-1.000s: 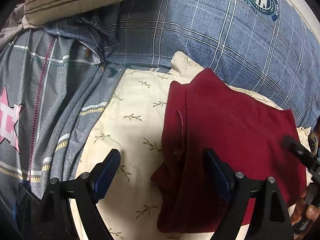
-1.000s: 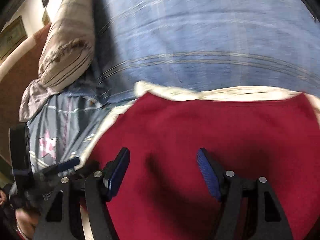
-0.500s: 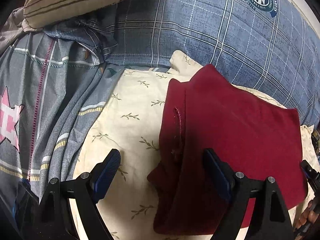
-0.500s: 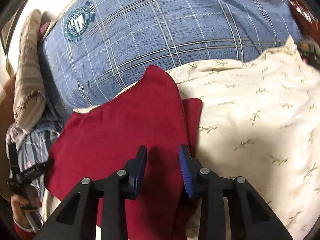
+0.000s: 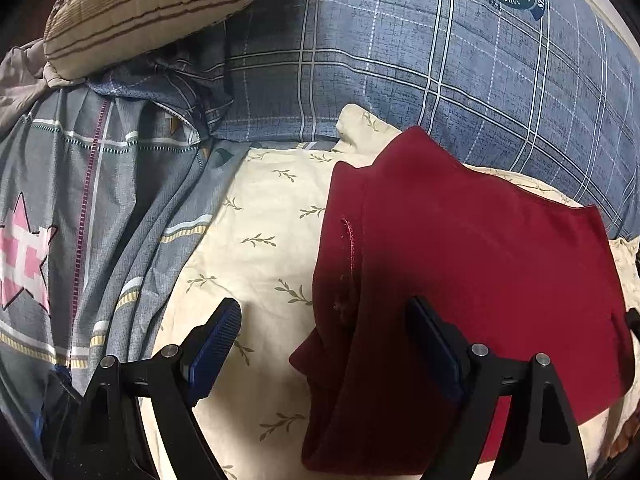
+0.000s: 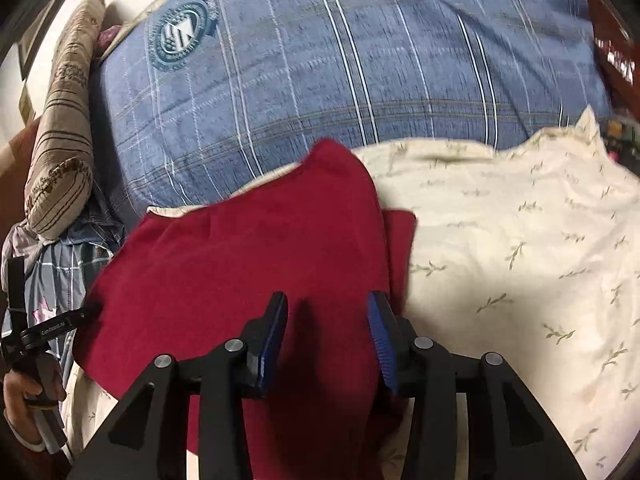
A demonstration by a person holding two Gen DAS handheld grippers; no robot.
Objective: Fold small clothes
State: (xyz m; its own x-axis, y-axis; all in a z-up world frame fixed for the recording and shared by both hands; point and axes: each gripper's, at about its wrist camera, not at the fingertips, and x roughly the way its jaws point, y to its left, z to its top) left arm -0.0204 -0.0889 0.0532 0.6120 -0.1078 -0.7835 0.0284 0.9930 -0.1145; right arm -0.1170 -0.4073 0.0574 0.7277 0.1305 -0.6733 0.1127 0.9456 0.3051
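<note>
on the bed, over a cream sheet, lies our red cloth, partly folded. our left hand-held gripper is spread wide above its left edge. our right hand-held gripper is opening above the right edge, pinching nothing. we should grab both layers and keep the edges even.

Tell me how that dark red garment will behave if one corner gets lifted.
The dark red garment is probably floppy: its folded edge already sags and creases. It looks light, lying flat on the cream sheet. It likely drags rather than slides.
</note>
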